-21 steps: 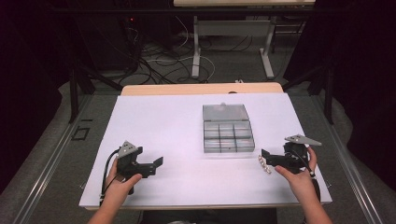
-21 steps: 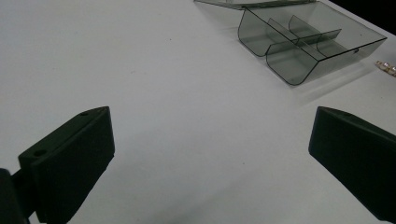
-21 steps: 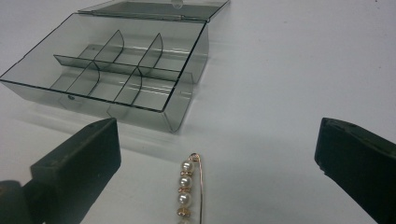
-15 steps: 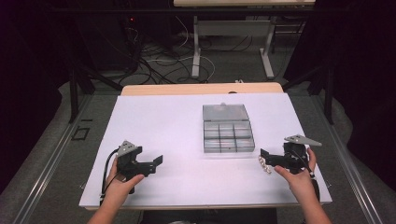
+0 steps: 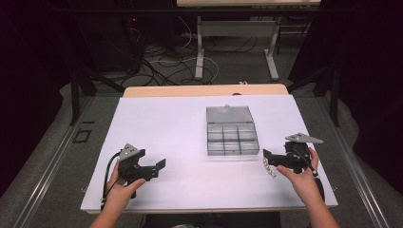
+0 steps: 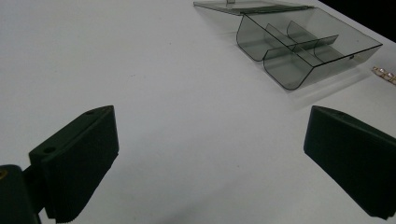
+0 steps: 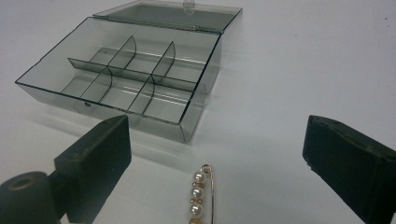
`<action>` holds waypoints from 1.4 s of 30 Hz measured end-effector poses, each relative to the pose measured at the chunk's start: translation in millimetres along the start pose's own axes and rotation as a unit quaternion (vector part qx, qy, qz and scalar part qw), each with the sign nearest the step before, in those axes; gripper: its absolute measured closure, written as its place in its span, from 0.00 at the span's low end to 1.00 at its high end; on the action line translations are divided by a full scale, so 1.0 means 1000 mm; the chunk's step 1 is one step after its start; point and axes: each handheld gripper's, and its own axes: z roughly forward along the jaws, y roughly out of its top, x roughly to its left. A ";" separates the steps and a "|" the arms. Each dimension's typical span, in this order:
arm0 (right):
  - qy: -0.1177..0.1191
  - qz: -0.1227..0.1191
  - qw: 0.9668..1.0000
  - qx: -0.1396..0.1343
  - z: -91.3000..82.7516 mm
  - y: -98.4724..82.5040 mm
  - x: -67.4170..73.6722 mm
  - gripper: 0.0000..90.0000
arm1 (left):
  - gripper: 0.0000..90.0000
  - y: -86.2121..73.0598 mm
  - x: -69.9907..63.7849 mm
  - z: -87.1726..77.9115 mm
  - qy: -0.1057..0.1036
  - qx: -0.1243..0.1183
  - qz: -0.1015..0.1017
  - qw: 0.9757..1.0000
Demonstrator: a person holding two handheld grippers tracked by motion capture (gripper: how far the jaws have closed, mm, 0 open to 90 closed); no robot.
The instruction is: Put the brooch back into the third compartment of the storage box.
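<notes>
Open claw (image 6: 210, 158) near compartment box (image 6: 299, 51)

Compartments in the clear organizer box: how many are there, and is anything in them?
6. The clear organizer box holds two rows of three compartments, one row nearer the hinged lid, one nearer the pearl pin. All six look empty.

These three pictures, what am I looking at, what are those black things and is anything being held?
A person sits at a white table holding a hand tool in each hand: the left gripper and the right gripper, each with two black jaws. The high view looks down from above. The other two pictures come from cameras riding on each gripper, so the black blocks at the bottom are its own jaws. On the table lie a clear box with its lid open and its compartments empty, and a pearl pin beside it. Both grippers stand open and hold nothing; the pin lies between the right gripper's jaws, untouched.
</notes>
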 end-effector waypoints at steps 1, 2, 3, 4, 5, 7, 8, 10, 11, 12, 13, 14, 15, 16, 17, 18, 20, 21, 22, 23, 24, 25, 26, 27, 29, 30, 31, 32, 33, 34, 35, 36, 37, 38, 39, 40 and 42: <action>0.000 -0.002 1.000 0.005 0.001 0.001 0.001 0.08 | 0.04 0.000 0.000 0.000 -0.001 0.001 -0.001 1.000; 0.003 -0.006 1.000 0.015 0.001 0.002 0.001 0.08 | 0.04 0.000 -0.001 -0.001 -0.003 0.004 -0.003 1.000; 0.003 -0.006 1.000 0.015 0.001 0.002 0.001 0.08 | 0.04 0.001 -0.001 -0.001 -0.005 0.006 -0.002 1.000; 0.008 -0.009 1.000 0.023 0.002 0.004 0.002 0.08 | 0.04 0.001 -0.002 -0.001 -0.005 0.007 -0.002 1.000; 0.009 -0.012 0.999 0.034 0.004 0.006 0.004 0.10 | 0.04 0.001 -0.003 -0.002 -0.003 0.007 0.001 1.000; 0.012 -0.013 0.999 0.039 0.005 0.008 0.006 0.16 | 0.04 0.002 -0.005 -0.002 0.000 0.003 0.005 1.000; 0.013 -0.014 0.999 0.043 0.006 0.009 0.006 0.16 | 0.04 0.002 -0.005 -0.003 -0.002 0.004 0.006 1.000; 0.016 -0.014 0.998 0.051 0.008 0.011 0.007 0.17 | 0.04 0.001 -0.005 -0.002 -0.002 0.006 0.005 1.000; 0.016 -0.014 0.998 0.051 0.008 0.011 0.007 0.17 | 0.04 0.001 -0.004 -0.002 -0.001 0.006 0.005 1.000; 0.015 -0.016 0.998 0.062 0.010 0.013 0.007 0.18 | 0.04 0.001 -0.004 -0.002 -0.001 0.006 0.004 1.000; 0.013 -0.022 0.998 0.064 0.011 0.014 0.007 0.18 | 0.04 0.001 -0.003 -0.002 0.000 0.007 0.004 1.000; 0.013 -0.022 0.998 0.064 0.011 0.014 0.007 0.18 | 0.04 0.001 -0.003 -0.002 0.000 0.008 0.004 1.000; 0.012 -0.016 0.998 0.067 0.011 0.016 0.009 0.19 | 0.04 0.001 -0.003 -0.002 0.000 0.008 0.002 1.000; 0.015 -0.016 0.997 0.071 0.011 0.017 0.008 0.20 | 0.04 0.001 -0.003 -0.001 0.000 0.008 0.002 1.000; 0.015 -0.011 0.997 0.074 0.012 0.018 0.008 0.21 | 0.04 0.001 -0.003 -0.001 0.000 0.008 0.001 1.000; 0.014 -0.012 0.997 0.075 0.013 0.019 0.009 0.23 | 0.04 0.001 -0.003 -0.001 0.000 0.008 0.002 1.000; 0.022 -0.006 0.995 0.095 0.015 0.022 0.010 0.31 | 0.05 0.001 -0.003 -0.001 0.001 0.009 0.007 1.000; 0.022 -0.006 0.995 0.095 0.015 0.022 0.010 0.31 | 0.05 0.001 -0.003 -0.001 0.000 0.008 0.004 1.000; 0.020 -0.007 0.995 0.097 0.016 0.023 0.011 0.33 | 0.05 0.000 -0.003 -0.001 0.001 0.008 0.002 1.000; 0.019 -0.005 0.994 0.107 0.017 0.025 0.012 0.37 | 0.05 0.000 -0.003 -0.001 0.002 0.008 0.002 1.000; 0.020 0.003 0.994 0.111 0.018 0.025 0.013 0.38 | 0.05 0.000 -0.003 -0.001 0.002 0.009 0.002 1.000; 0.022 -0.004 0.994 0.110 0.019 0.026 0.012 0.40 | 0.06 0.000 -0.003 0.000 0.002 0.009 0.001 1.000; 0.022 -0.004 0.994 0.110 0.019 0.026 0.012 0.40 | 0.06 0.000 -0.003 0.000 0.002 0.009 0.001 1.000; 0.023 0.000 0.993 0.118 0.021 0.028 0.014 0.46 | 0.06 0.000 -0.003 0.000 0.002 0.009 0.001 1.000; 0.015 -0.008 0.992 0.128 0.024 0.030 0.015 0.50 | 0.06 0.000 -0.003 0.000 0.003 0.009 0.001 1.000; 0.015 -0.008 0.992 0.128 0.024 0.030 0.015 0.50 | 0.06 0.000 -0.003 -0.001 0.002 0.009 0.001 1.000; 0.007 -0.014 0.990 0.142 0.026 0.031 0.015 0.53 | 0.06 0.000 -0.003 -0.001 0.001 0.009 0.001 1.000; 0.008 -0.012 0.989 0.149 0.028 0.031 0.015 0.54 | 0.06 0.000 -0.003 -0.001 0.001 0.009 0.001 1.000; 0.008 -0.010 0.987 0.158 0.029 0.031 0.015 0.55 | 0.06 0.000 -0.003 0.000 0.001 0.009 0.001 1.000; 0.008 -0.010 0.987 0.158 0.029 0.031 0.015 0.55 | 0.06 0.000 -0.002 0.000 0.002 0.012 0.001 1.000; 0.005 -0.008 0.985 0.172 0.032 0.029 0.015 0.57 | 0.06 0.000 -0.002 0.000 0.002 0.013 0.002 1.000; 0.000 -0.002 0.984 0.180 0.034 0.028 0.016 0.59 | 0.06 0.000 -0.002 0.000 0.001 0.014 0.001 1.000; 0.001 -0.005 0.983 0.185 0.035 0.027 0.015 0.62 | 0.06 -0.001 -0.002 0.000 0.002 0.014 0.000 1.000; 0.001 -0.005 0.983 0.185 0.035 0.027 0.015 0.62 | 0.06 -0.001 -0.002 -0.001 0.000 0.016 0.001 1.000; 0.004 -0.007 0.981 0.194 0.037 0.024 0.014 0.63 | 0.06 -0.001 -0.002 -0.001 0.000 0.016 0.002 1.000; 0.005 -0.003 0.981 0.196 0.038 0.022 0.014 0.64 | 0.06 -0.001 -0.002 -0.001 0.000 0.016 0.002 1.000; 0.004 0.002 0.980 0.199 0.039 0.021 0.013 0.65 | 0.06 0.000 -0.002 -0.001 0.000 0.016 0.002 1.000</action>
